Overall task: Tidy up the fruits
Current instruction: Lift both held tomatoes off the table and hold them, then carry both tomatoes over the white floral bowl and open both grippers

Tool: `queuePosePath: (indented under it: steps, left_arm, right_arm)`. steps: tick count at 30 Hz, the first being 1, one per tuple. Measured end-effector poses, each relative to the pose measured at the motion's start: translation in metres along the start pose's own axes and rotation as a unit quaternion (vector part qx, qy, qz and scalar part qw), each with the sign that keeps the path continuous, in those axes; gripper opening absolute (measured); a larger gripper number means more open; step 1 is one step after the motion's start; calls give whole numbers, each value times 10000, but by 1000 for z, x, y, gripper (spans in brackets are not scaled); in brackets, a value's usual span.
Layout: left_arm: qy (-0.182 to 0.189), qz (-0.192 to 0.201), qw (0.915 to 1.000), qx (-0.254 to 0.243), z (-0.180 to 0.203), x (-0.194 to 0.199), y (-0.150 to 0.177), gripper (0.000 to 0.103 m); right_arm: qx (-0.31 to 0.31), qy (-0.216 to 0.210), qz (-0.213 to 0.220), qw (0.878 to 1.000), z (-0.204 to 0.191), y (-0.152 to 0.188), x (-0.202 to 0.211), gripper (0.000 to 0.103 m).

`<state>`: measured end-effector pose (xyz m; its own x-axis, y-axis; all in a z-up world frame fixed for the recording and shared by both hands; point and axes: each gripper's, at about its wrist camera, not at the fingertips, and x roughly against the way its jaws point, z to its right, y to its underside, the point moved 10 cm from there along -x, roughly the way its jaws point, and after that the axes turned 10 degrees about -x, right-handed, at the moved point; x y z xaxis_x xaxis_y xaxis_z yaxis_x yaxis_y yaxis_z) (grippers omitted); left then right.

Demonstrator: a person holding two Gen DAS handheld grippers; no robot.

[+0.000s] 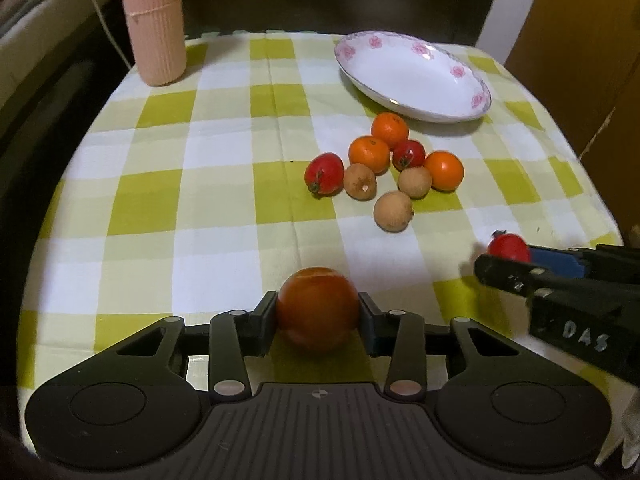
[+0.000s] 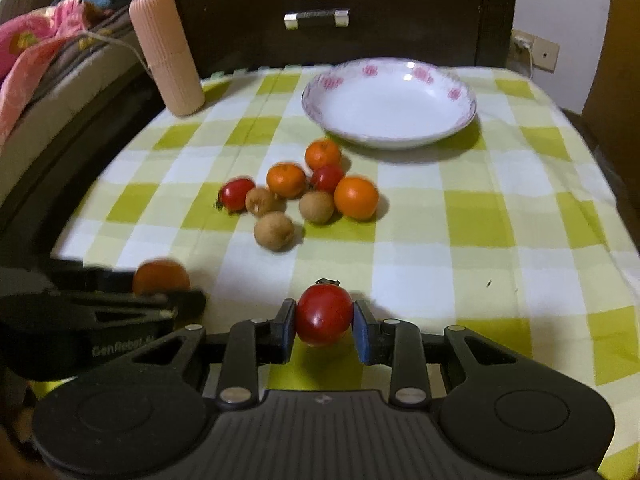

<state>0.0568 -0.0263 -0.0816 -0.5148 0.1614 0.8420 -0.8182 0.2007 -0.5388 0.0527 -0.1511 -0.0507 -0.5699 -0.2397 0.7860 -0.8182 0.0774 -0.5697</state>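
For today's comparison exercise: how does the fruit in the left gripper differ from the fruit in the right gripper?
The orange fruit in the left gripper is orange; the red tomato in the right gripper is glossy red. The orange fruit looks larger and shows no stem; the tomato carries a dark stem. Both are round and clamped between fingers.

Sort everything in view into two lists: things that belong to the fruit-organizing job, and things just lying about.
Job: orange in left gripper; tomato in right gripper; fruit pile; plate.
Lying about: pink cylinder; checked tablecloth; drawer handle.
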Motion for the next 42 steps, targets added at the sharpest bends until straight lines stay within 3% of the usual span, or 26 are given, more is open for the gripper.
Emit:
queuePosePath:
  steps: [14, 21, 30, 42]
  left_arm:
    - [425, 187, 9983, 341, -3, 3, -20, 49]
    - [535, 522, 9969, 262, 7, -1, -75, 49]
    - [608, 729, 9954, 134, 20, -39, -144, 49]
    - [349, 738, 9965, -188, 19, -73, -179, 49]
  right_arm:
    - [-450, -74, 31, 9990, 13, -16, -9, 29]
    - [-535, -48, 238, 9983, 26, -54, -13, 29]
    - [-665, -97, 421, 9969, 45, -116, -43, 29]
    - [-702, -59, 387, 9968, 60, -146, -88, 29]
